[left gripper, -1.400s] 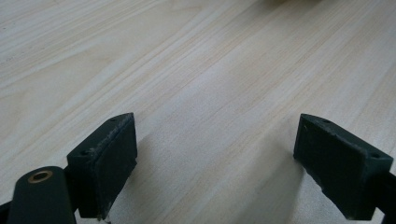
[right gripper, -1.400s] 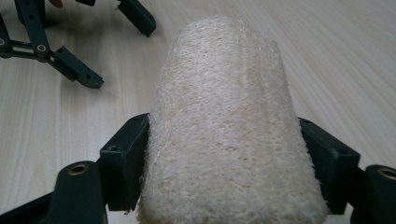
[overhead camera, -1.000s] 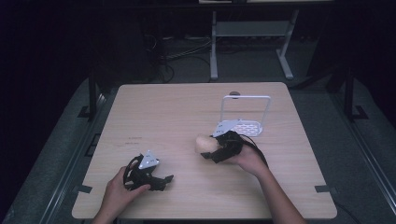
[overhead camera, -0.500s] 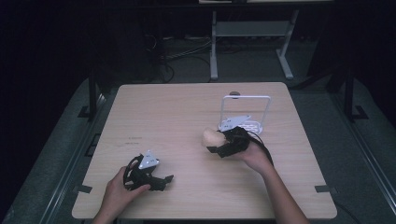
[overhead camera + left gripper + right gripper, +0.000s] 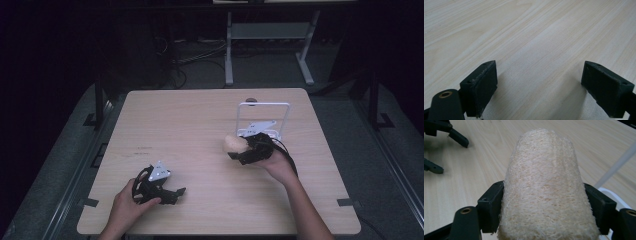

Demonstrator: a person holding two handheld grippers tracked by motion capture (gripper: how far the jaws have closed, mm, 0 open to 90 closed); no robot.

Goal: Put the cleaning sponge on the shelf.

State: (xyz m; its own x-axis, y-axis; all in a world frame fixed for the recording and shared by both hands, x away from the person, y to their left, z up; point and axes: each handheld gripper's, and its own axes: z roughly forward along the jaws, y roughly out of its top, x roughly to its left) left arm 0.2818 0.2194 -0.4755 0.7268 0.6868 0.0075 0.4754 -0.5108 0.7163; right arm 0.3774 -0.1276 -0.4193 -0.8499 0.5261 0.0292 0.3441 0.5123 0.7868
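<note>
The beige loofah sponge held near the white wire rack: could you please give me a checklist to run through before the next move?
1. Grip: the right gripper has both jaws pressed against the sides of the beige loofah sponge: ok.
2. Sponge off the light wooden table: cannot tell.
3. White wire rack upright beside the right gripper: ok.
4. Room on the rack's base: cannot tell, the gripper covers it.
5. Left gripper open, holding nothing, low over bare wood: ok.
6. Left gripper well apart from the sponge in the high view: ok.
</note>
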